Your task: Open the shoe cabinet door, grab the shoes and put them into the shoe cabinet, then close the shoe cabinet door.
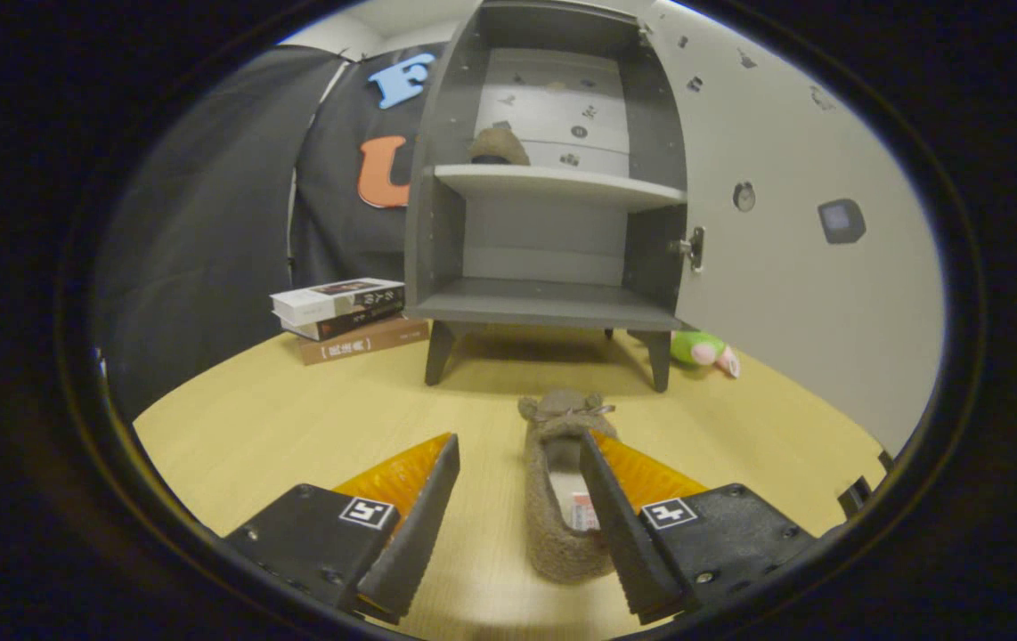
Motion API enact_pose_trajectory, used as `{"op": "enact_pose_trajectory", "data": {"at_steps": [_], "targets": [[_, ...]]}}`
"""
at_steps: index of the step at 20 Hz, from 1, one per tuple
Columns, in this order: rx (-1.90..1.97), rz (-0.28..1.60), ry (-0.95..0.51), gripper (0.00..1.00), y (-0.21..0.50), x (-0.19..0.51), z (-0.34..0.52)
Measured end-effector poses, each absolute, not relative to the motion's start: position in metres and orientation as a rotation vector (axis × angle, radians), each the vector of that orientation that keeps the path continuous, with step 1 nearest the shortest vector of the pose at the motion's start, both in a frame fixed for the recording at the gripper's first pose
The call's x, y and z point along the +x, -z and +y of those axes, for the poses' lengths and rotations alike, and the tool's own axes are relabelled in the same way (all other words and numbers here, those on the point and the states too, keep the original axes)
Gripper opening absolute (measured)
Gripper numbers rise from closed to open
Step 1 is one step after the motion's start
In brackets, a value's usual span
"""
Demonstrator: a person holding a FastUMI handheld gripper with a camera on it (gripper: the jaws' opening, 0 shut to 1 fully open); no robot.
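The grey shoe cabinet (pixel 553 307) stands on short legs at the back of the wooden table, its white door (pixel 793 267) swung wide open to the right. One brown fuzzy shoe (pixel 498 147) sits on the upper shelf. A second brown fuzzy shoe (pixel 556 485) with a small bow lies on the table, toe pointing toward the cabinet. My gripper (pixel 517 454) is open. The shoe lies between the fingers, close against the right finger (pixel 611 516), which covers part of its right side. The left finger (pixel 415 525) stands apart from it.
A stack of three books (pixel 344 316) lies left of the cabinet. A green and pink plush toy (pixel 703 349) rests by the cabinet's right front leg, under the open door. Black cloth walls the left side. The light wood table (pixel 277 427) spreads around the fingers.
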State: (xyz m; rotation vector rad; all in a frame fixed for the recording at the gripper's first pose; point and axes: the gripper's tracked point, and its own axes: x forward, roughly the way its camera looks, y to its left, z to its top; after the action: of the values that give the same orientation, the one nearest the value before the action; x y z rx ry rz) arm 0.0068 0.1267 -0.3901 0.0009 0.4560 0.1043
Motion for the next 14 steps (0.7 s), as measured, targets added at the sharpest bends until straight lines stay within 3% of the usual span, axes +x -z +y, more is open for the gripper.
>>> {"op": "enact_pose_trajectory", "data": {"at_steps": [4, 6, 8, 14], "targets": [[0.087, 0.589, -0.134, 0.64, 0.427, 0.037, 0.132], [0.209, 0.633, -0.153, 0.18, 0.432, 0.038, 0.133], [0.193, 0.604, -0.185, 0.11, 0.433, 0.04, 0.135], [0.124, 0.487, -0.214, 0.11, 0.396, 0.027, 0.127]]}}
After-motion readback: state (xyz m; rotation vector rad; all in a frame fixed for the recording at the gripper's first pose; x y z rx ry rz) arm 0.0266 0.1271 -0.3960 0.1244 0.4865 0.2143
